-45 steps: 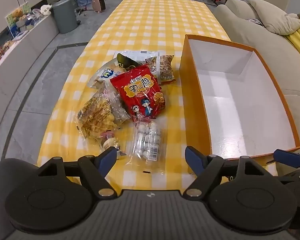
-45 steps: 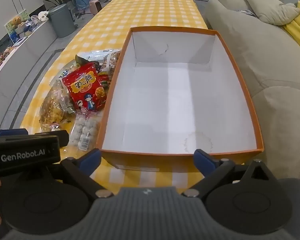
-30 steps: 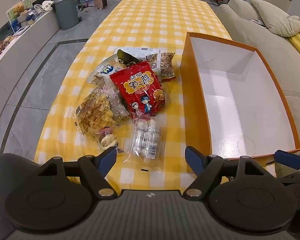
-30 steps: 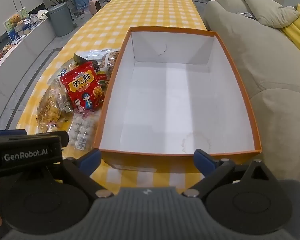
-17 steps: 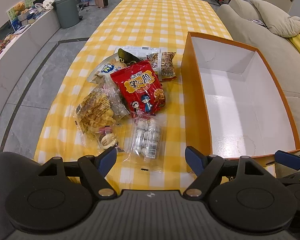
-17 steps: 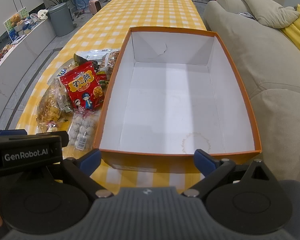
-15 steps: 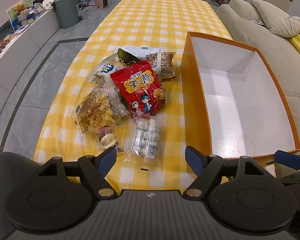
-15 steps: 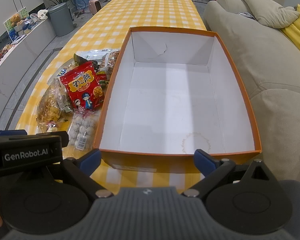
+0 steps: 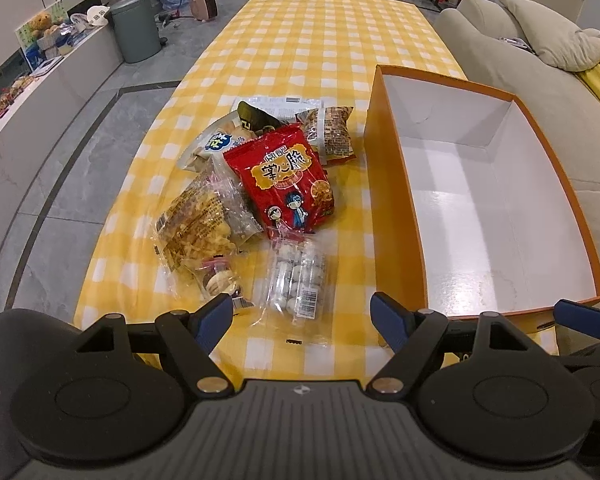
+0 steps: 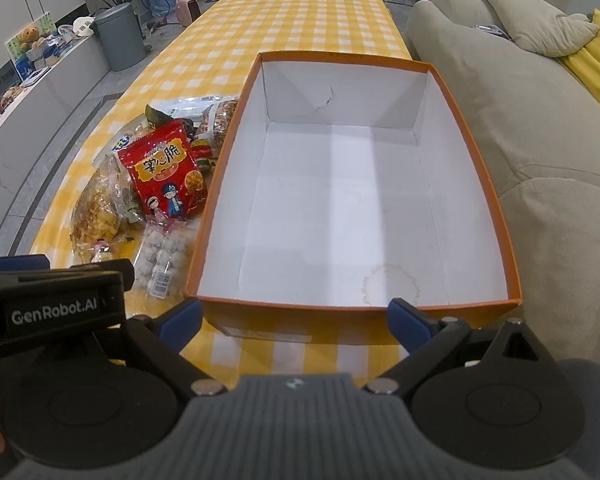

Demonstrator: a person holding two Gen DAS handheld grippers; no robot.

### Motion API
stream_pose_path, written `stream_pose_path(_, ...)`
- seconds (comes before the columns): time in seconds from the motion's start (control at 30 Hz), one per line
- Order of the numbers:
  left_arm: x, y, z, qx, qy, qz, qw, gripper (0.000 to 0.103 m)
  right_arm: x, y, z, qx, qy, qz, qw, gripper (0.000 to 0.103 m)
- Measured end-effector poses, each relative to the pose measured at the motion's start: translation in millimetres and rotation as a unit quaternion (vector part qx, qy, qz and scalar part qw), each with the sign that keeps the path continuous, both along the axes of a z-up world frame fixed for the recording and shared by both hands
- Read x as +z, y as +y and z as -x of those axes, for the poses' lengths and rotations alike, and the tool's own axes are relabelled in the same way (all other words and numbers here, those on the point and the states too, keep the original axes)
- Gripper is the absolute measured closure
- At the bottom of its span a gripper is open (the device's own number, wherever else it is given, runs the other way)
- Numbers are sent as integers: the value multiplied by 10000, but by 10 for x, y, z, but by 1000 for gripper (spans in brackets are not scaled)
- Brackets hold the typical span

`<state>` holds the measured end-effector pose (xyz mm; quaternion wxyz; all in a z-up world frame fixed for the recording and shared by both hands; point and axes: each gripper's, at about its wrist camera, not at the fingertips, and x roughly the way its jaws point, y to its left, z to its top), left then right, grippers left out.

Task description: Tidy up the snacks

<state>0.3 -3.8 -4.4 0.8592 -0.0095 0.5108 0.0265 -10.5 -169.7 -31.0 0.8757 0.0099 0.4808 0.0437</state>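
A pile of snack packets lies on the yellow checked table. On top is a red bag (image 9: 290,182) (image 10: 166,176). Near it lie a clear pack of white balls (image 9: 298,280) (image 10: 164,258), a clear bag of yellow crisps (image 9: 198,224) (image 10: 96,214), a blue-and-white bag (image 9: 216,144) and a brown nut packet (image 9: 336,136). An empty orange box with a white inside (image 9: 396,200) (image 10: 216,184) stands to their right. My left gripper (image 9: 302,316) hovers open just before the ball pack. My right gripper (image 10: 294,316) is open at the box's near wall.
A grey sofa (image 10: 540,120) with cushions runs along the right of the table. A grey bin (image 9: 134,26), a plant and a low shelf with small items stand on the left. The table's far half (image 9: 320,40) carries nothing. A hand shows at the left edge of the right wrist view.
Both grippers have stayed open and nearly still. The left view shifted slightly, so the snack pile sits a little farther ahead than 1.5 s ago.
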Motion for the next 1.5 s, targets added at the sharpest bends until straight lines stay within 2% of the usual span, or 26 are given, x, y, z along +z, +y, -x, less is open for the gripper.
stream_pose_path(0.27,-11,45,-16,-29,90,163,9998,11,5,3,2,2,18,-25,10000,7)
stream_pose_path(0.73,-7,30,2,-1,67,78,9999,11,2,20,1,16,30,-3,10000,7)
stream_pose_path(1.3,-20,50,1,43,102,144,9998,11,1,40,7,22,47,22,10000,7)
stream_pose_path(1.5,20,148,0,140,49,164,9998,11,42,115,17,45,-106,40,9999,9)
